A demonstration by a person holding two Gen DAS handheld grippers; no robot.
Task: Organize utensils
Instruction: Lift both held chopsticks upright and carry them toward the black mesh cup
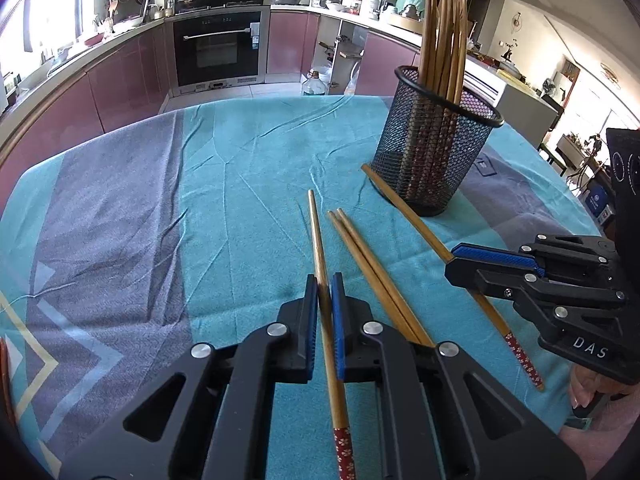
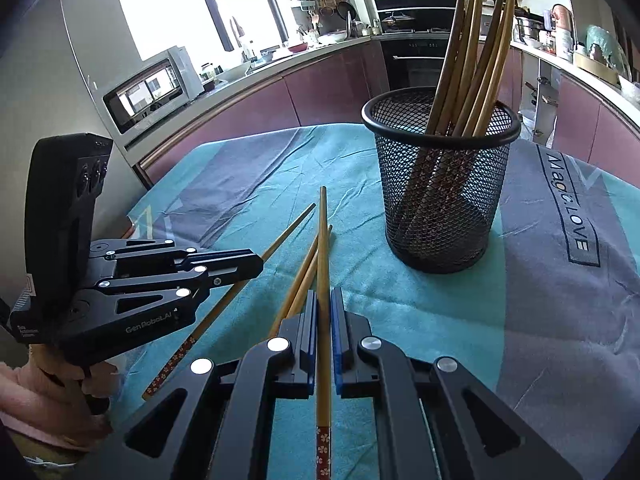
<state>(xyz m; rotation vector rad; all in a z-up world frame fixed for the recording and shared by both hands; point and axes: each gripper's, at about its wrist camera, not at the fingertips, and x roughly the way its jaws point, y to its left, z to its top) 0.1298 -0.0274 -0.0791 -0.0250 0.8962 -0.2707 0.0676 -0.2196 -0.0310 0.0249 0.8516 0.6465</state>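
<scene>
Chopsticks upright in black mesh holder, teal tablecloth

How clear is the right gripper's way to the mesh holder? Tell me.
Likely clear: the right gripper, shut on a chopstick, faces the mesh holder across bare tablecloth, and the left half of the holder's mouth is free of the standing chopsticks.

"Magic.LOVE" printed on tablecloth. "GenRobot.AI" on left tool body. "DAS" on right tool body.
</scene>
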